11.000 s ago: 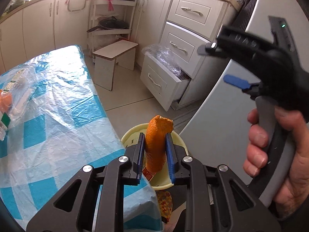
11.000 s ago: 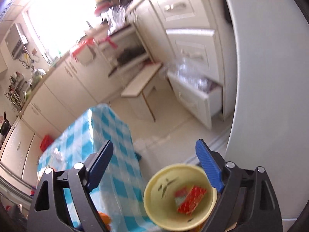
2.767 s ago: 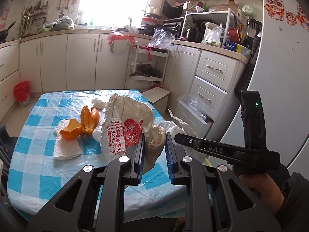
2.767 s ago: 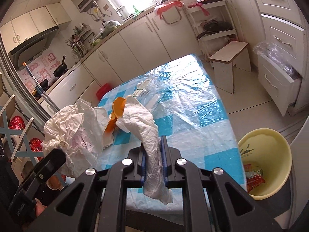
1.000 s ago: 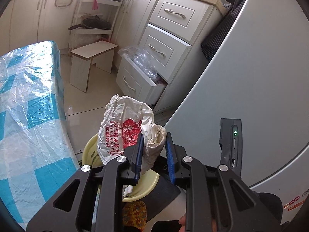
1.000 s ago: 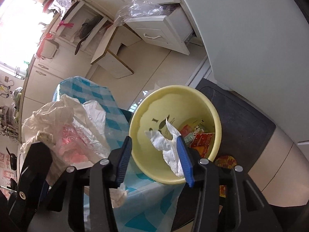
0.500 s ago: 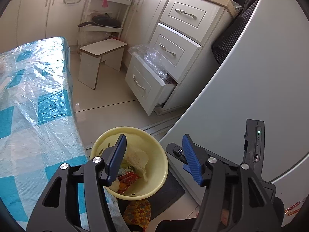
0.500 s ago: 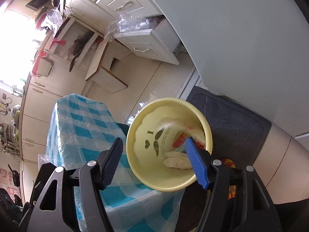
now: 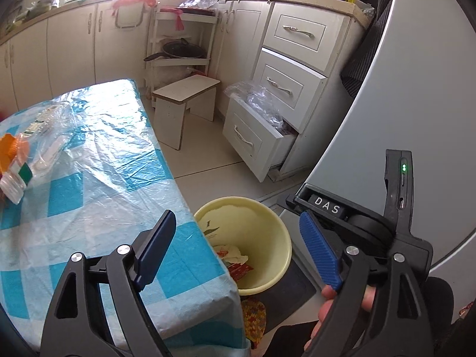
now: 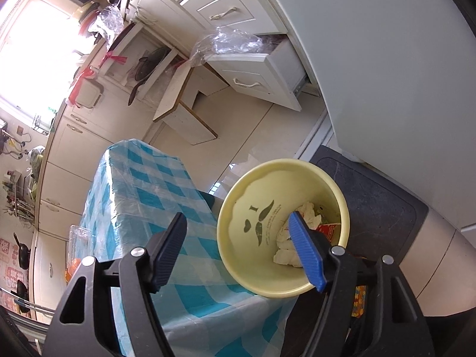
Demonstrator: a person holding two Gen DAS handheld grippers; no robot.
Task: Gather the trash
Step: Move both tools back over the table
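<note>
A yellow bin [image 9: 276, 232] stands on the floor by the table corner; it also shows in the right wrist view [image 10: 247, 196]. Crumpled white plastic bags [image 10: 306, 211] and red wrappers [image 9: 241, 269] lie inside it. My left gripper [image 9: 238, 250] is open and empty above the table corner and the bin. My right gripper [image 10: 241, 247] is open and empty above the bin's rim; its body shows in the left wrist view [image 9: 357, 217]. Orange peel [image 9: 10, 148] and clear plastic wrapping [image 9: 44, 145] lie on the checked blue table [image 9: 98, 184] at the left.
A grey fridge [image 9: 401, 95] stands at the right, with a dark mat [image 10: 380, 205] under the bin. An open bottom drawer [image 9: 255, 136] stuffed with plastic bags juts into the floor. A white stool [image 9: 187, 98] stands beyond the table. Cabinets line the back wall.
Both grippers have let go of the white bags, which now lie in the bin. Both stay open, and the left view has lifted slightly back toward the table.
</note>
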